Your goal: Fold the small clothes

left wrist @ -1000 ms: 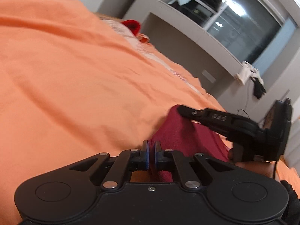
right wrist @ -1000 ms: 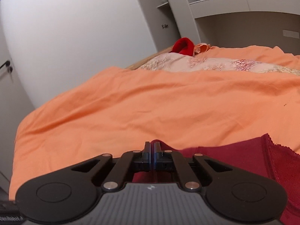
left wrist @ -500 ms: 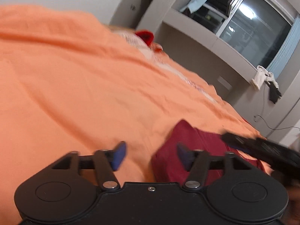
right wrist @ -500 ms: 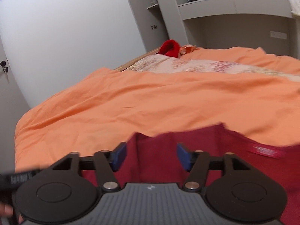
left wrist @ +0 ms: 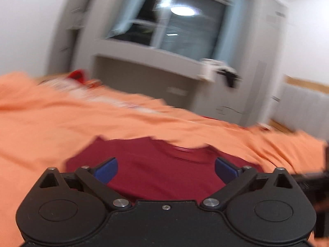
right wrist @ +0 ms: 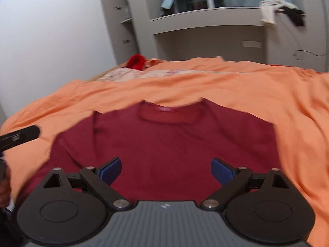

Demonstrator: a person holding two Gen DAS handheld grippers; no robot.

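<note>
A dark red shirt [right wrist: 164,144] lies spread flat on the orange bed cover [right wrist: 267,94], collar pointing away from both grippers. The right gripper [right wrist: 165,169] hangs just above the shirt's body with its blue pads wide apart, holding nothing. The left gripper [left wrist: 165,168] is likewise spread wide and empty over the shirt [left wrist: 156,164]; its view is blurred. Beyond the shirt, a bright red item [right wrist: 135,61] rests at the bed's far end.

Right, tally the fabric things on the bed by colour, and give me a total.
Dark red: 1, the shirt spread flat
Orange: 1, the bedspread under it
Bright red: 1, a bundle at the far end
Pale patterned: 1, the cloth beside that bundle
Total: 4
</note>
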